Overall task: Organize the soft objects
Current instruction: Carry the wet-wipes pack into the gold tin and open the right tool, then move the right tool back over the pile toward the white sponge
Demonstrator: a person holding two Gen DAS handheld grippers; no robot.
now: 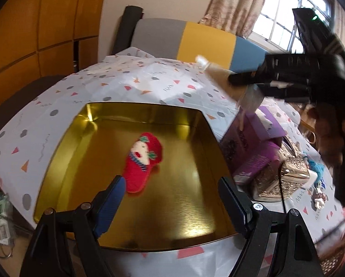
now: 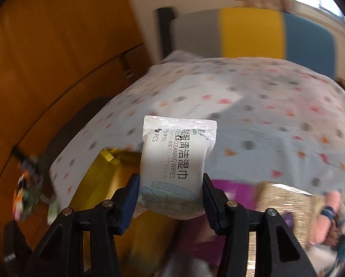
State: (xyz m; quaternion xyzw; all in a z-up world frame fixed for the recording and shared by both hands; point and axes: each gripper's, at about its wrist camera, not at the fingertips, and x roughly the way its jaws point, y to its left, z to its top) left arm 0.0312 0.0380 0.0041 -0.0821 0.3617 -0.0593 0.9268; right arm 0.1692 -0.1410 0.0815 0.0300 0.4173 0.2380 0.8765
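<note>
A red knitted sock (image 1: 142,161) with a white face pattern lies inside a shallow gold tin (image 1: 196,177) on the patterned tablecloth. My left gripper (image 1: 172,200) is open and empty, just above the tin's near side, with the sock beside its left finger. My right gripper (image 2: 170,191) is shut on a white pack of cleaning wipes (image 2: 177,159) and holds it in the air above the table. That gripper shows in the left wrist view (image 1: 299,78) at the upper right, with the pack blurred under it. The gold tin (image 2: 103,180) lies below and to the left of the pack.
A purple box (image 1: 253,147) and a gold glittery bag (image 1: 285,175) stand right of the tin. Small soft toys (image 1: 317,173) lie at the far right. A striped grey, yellow and blue headboard (image 1: 207,43) is behind the table. A wooden wardrobe (image 1: 34,23) stands on the left.
</note>
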